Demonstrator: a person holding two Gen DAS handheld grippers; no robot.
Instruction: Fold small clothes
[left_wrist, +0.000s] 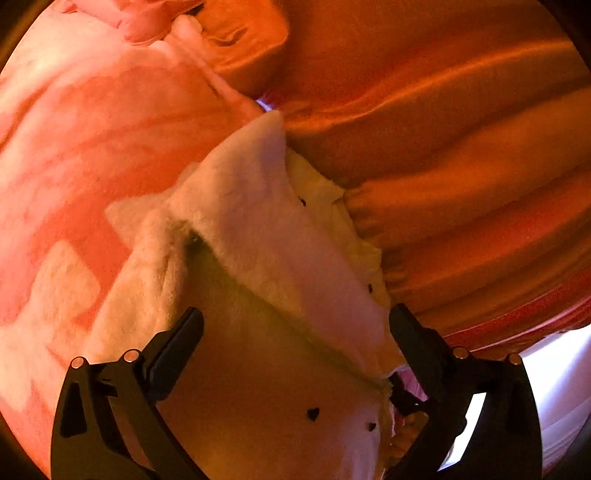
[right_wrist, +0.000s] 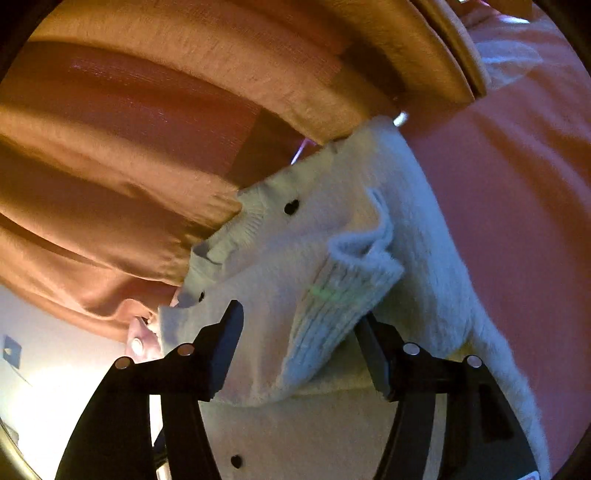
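Hiding right gripper (right_wrist: 299, 332) finger: ribbed cuff (right_wrist: 343, 291) | sweater (left_wrist: 266, 229) cropped

You have a bed as your working surface, covered by a pink blanket (left_wrist: 74, 122) with pale blocky shapes printed on it; in the right wrist view the same cover shows as a plain pink expanse (right_wrist: 517, 184). Directly on it lies a fluffy cream sweater (left_wrist: 266, 229) with small black hearts, one ribbed cuff (right_wrist: 340, 295) folded across its body. Along the far edge of the bed, orange fabric (left_wrist: 443, 147) hangs in long folds, touching the sweater's far side, with an orange pillow (left_wrist: 240, 40) just beside the blanket.
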